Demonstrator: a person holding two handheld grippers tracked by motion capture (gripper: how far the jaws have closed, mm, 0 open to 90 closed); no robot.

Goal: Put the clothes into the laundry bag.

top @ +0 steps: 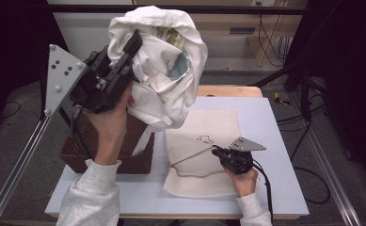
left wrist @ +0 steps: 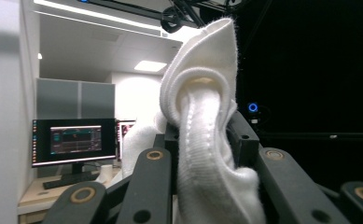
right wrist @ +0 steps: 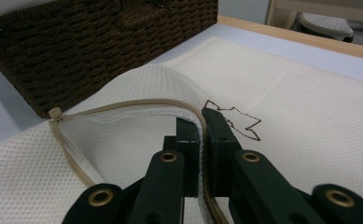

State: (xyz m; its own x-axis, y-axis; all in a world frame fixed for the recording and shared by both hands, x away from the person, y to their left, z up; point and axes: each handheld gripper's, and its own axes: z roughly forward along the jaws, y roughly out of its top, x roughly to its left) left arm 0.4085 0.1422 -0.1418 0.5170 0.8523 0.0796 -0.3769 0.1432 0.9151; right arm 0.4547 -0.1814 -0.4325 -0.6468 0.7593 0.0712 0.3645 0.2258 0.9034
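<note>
1. High view: the left gripper [top: 132, 44] is clamped on a bunched white cotton garment [top: 164, 61] and holds it above the brown wicker basket [top: 138, 157]. The cream mesh laundry bag [top: 204, 155] lies on the worktop [top: 274, 141], below and right of the garment. The right gripper [top: 217, 151] is already at its mouth.
2. Left gripper view: the jaws pinch a ribbed white hem [left wrist: 202, 154]. No label is readable.
3. Right gripper view: the jaws are nearly closed and pinch the bag's zipper edge [right wrist: 170, 103], lifting it open. A brown outline motif [right wrist: 237, 122] is printed on the mesh, with no lettering.

Left gripper [top: 134, 44] jaw tips buried in the white garment [top: 159, 66], wicker basket [top: 138, 153] largely hidden below that bundle and forearm, mesh bag [right wrist: 282, 93] edge pinched between right gripper [right wrist: 201, 116] jaws, bag's near corner cut off.
</note>
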